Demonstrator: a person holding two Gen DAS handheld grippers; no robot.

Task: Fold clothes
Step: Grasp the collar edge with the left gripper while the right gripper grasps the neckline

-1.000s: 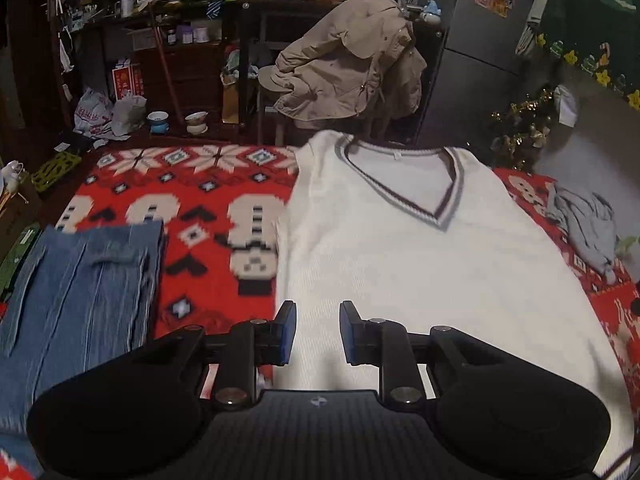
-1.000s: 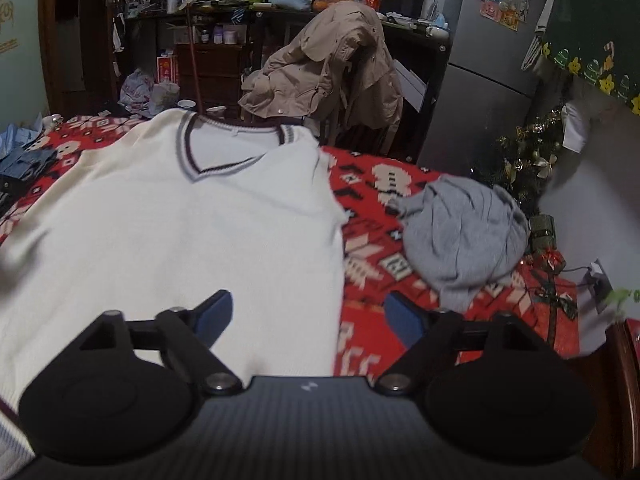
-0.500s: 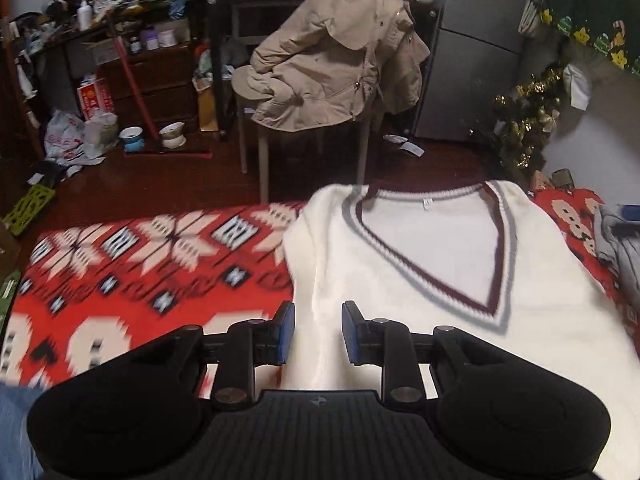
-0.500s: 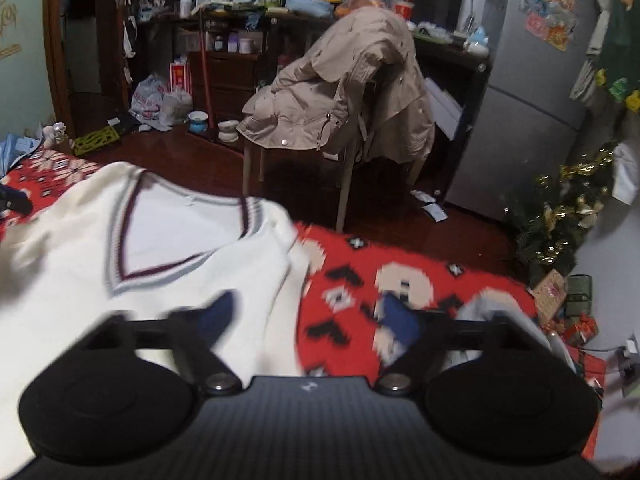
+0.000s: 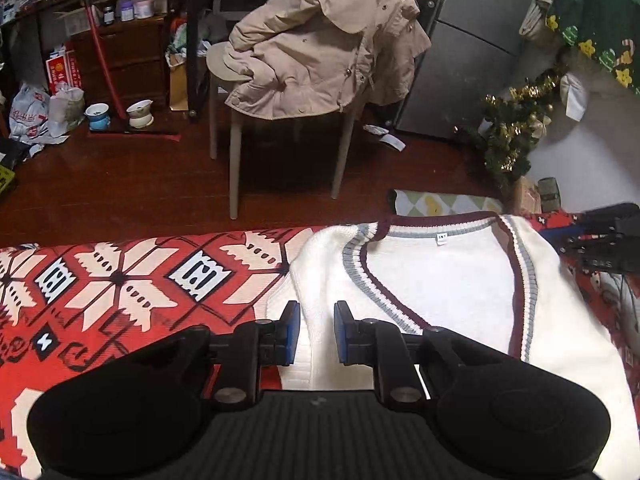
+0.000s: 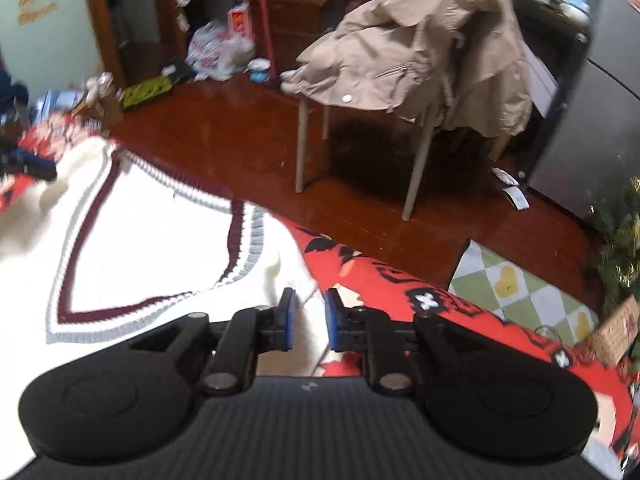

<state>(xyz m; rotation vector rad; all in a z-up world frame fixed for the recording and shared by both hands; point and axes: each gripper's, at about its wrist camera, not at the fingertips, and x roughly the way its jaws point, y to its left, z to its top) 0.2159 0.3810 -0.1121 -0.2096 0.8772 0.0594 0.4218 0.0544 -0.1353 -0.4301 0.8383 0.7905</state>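
A white sleeveless V-neck knit vest (image 5: 440,280) with maroon and grey trim lies flat on a red patterned blanket (image 5: 140,280), collar toward the blanket's far edge. In the left wrist view my left gripper (image 5: 316,316) sits low over the vest's left shoulder. Its jaws are closing, with white knit in the narrow gap between the blue pads. In the right wrist view the vest (image 6: 152,248) fills the left half. My right gripper (image 6: 307,304) is at the vest's right shoulder edge, its jaws closing, with the fabric edge between the pads.
The blanket (image 6: 400,292) ends just past the collar, and dark wooden floor lies beyond. A chair draped with a beige jacket (image 5: 320,48) stands there, beside a grey fridge (image 5: 472,60) and a small tinsel tree (image 5: 512,136). A green checked mat (image 6: 520,292) lies on the floor at the right.
Both grippers have moved forward from the vest's lower part up to its shoulders and come down closer. The right jaws have narrowed from wide apart to a small gap. The left jaws have narrowed slightly.
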